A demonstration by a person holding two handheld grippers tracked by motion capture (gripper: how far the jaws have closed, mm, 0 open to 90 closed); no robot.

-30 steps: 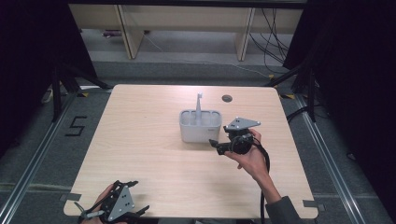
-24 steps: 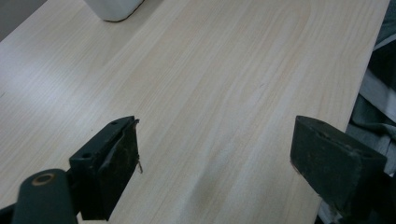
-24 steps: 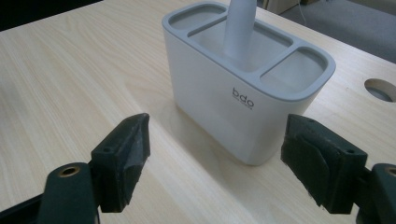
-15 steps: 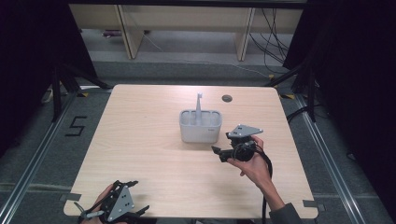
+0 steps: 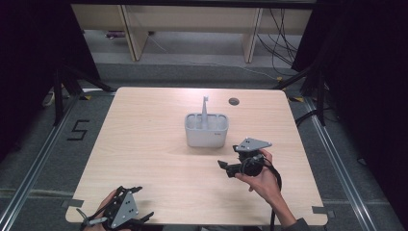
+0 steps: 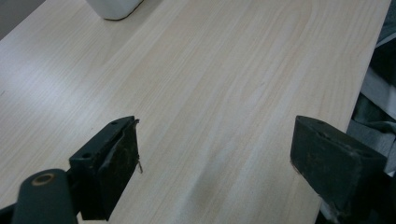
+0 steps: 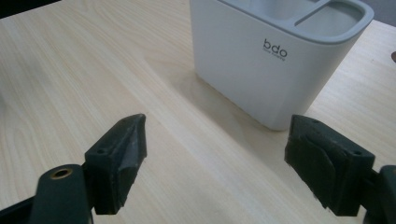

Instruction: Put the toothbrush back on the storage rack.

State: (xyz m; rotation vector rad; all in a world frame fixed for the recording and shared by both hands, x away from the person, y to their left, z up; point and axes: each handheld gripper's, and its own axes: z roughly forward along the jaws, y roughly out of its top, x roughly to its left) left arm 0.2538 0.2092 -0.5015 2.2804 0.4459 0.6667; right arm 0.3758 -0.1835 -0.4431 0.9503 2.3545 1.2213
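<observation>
A lab-like recording space: black curtains (image 5: 29, 72) flank a pale wooden counter (image 5: 144, 159), cables (image 5: 284, 33) trail across grey carpet, tape marks on the floor (image 5: 78, 130).

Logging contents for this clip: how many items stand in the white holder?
1: a pale toothbrush-like stick stands upright in a rear compartment of the white holder. Shorter items could be hidden inside.
</observation>
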